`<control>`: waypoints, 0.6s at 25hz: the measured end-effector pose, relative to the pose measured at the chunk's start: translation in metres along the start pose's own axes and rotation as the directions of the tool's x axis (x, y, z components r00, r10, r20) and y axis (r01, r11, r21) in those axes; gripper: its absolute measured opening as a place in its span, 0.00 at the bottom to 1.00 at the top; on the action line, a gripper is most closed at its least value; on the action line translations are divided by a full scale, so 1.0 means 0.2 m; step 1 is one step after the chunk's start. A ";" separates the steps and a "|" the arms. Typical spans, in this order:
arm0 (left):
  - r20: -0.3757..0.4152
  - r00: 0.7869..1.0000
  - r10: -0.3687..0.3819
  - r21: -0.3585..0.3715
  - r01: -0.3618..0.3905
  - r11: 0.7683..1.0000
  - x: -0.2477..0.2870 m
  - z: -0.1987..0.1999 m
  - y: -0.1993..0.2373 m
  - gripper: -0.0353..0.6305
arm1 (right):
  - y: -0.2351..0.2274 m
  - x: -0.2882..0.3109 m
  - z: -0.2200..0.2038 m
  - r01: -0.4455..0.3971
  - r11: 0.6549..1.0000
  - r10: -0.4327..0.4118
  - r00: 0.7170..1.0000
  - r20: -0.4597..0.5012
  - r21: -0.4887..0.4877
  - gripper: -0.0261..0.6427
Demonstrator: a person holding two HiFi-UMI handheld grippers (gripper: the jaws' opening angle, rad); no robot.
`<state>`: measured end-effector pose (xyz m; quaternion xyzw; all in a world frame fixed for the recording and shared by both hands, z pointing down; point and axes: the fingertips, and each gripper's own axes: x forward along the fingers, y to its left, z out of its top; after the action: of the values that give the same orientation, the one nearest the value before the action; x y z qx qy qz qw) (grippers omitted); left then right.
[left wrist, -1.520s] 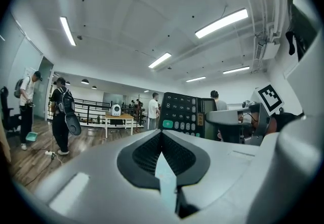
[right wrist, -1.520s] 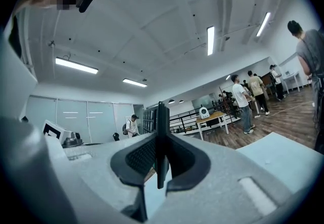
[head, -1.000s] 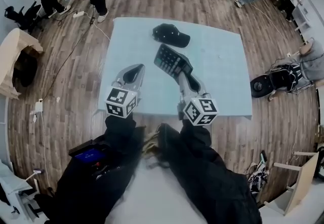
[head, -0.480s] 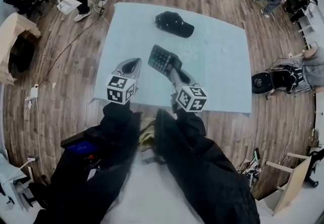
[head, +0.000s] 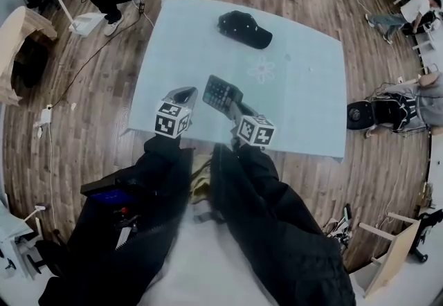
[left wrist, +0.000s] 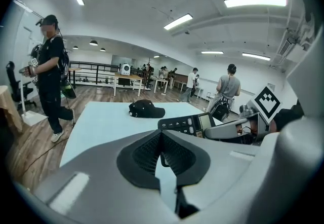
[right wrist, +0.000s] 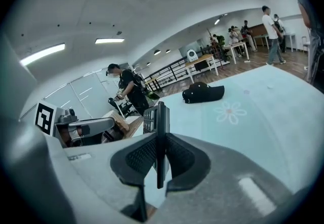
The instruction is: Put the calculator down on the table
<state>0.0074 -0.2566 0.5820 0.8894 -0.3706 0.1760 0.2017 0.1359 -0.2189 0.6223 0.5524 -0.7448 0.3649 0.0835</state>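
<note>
One black cap (head: pixel 243 28) lies on the table (head: pixel 311 90) beyond the calculator (head: pixel 220 93).

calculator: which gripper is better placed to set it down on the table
Right. The right gripper is shut on the calculator and holds it on edge over the table. The left gripper beside it has nothing between its jaws.

Calculator (head: pixel 221 92) end behind right tool (head: pixel 234 108)
</note>
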 end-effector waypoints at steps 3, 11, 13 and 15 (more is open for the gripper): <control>-0.059 0.998 -0.001 -0.045 -0.002 0.999 0.03 -0.14 0.02 0.05 | -0.04 0.05 -0.09 -0.004 0.999 0.006 0.999 -0.053 0.038 0.10; -0.209 0.978 -0.007 -0.159 -0.027 0.987 0.05 -0.45 0.07 0.05 | -0.12 0.20 -0.37 0.008 0.982 0.032 0.977 -0.212 0.187 0.11; -0.237 0.971 -0.017 -0.171 -0.025 0.985 0.05 -0.51 0.06 0.05 | -0.15 0.23 -0.44 0.023 0.977 0.032 0.967 -0.251 0.214 0.11; -0.258 0.966 -0.026 -0.183 -0.022 0.983 0.04 -0.56 0.04 0.05 | -0.17 0.25 -0.51 0.039 0.970 0.033 0.957 -0.289 0.241 0.11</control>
<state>-0.0115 -0.2126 0.6838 0.8367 -0.3549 0.2555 0.3298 0.1200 -0.1964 0.7368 0.5001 -0.6730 0.5306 0.1240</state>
